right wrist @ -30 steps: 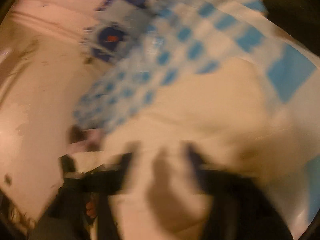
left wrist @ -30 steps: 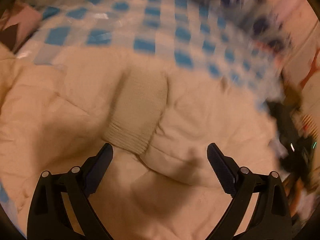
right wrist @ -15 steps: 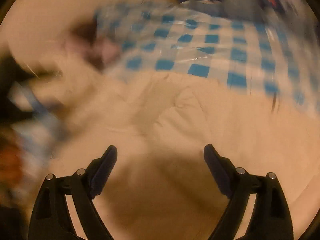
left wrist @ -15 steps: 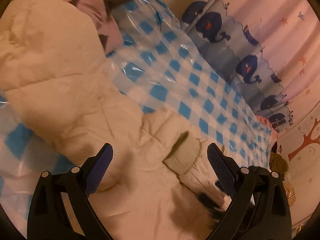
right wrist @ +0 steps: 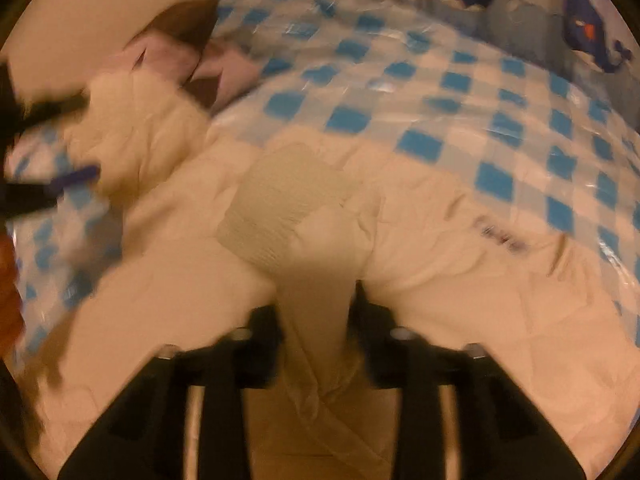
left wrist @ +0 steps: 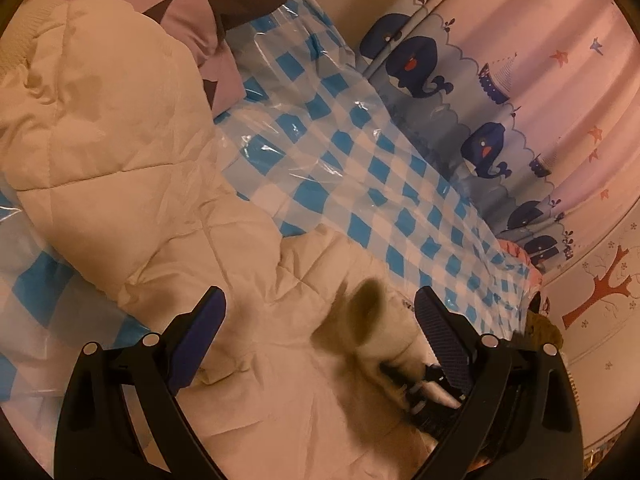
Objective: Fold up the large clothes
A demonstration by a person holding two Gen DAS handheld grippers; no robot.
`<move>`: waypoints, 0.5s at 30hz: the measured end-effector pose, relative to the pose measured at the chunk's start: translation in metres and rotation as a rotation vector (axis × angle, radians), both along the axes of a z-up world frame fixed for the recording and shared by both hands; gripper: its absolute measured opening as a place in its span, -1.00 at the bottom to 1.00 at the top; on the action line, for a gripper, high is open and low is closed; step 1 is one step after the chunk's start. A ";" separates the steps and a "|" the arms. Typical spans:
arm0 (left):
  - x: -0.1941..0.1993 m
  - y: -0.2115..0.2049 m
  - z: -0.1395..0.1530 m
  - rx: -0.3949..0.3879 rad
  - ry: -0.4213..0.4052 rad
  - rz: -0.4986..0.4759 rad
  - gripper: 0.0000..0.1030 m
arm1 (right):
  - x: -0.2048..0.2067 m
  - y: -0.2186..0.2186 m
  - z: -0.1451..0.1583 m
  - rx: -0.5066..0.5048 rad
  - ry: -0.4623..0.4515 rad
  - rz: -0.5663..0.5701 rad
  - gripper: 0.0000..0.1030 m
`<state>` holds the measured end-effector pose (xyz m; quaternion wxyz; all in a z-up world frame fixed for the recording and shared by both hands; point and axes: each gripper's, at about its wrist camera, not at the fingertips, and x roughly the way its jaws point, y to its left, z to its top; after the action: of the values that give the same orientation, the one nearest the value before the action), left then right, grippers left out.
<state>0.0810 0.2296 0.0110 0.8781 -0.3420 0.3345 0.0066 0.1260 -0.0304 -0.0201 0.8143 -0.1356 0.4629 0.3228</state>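
Right wrist view alone shows the right gripper [right wrist: 316, 304] closing around the cream jacket's [right wrist: 460, 280] fabric fold.

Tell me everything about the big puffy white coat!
The puffy white coat is quilted with stitched squares, soft and padded-looking. It sprawls crumpled across the blue-checked plastic cover. Its sleeve ends in a ribbed knit cuff. The right hand-held gripper is closing with sleeve fabric between its jaws. The left hand-held gripper is open above it.
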 end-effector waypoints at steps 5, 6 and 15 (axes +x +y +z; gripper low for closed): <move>-0.009 0.014 -0.004 0.024 0.015 -0.028 0.78 | -0.012 0.005 0.000 0.051 0.067 -0.010 0.64; -0.015 0.021 -0.002 0.030 0.006 -0.025 0.78 | -0.015 -0.001 0.010 0.104 0.063 -0.024 0.64; -0.123 0.165 0.028 -0.064 -0.232 0.184 0.85 | -0.045 -0.083 0.054 0.428 0.088 -0.128 0.74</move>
<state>-0.0421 0.3942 0.0389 0.8952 -0.3974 0.1982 0.0370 0.0806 -0.1134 0.0335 0.8223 0.0841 0.4268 0.3669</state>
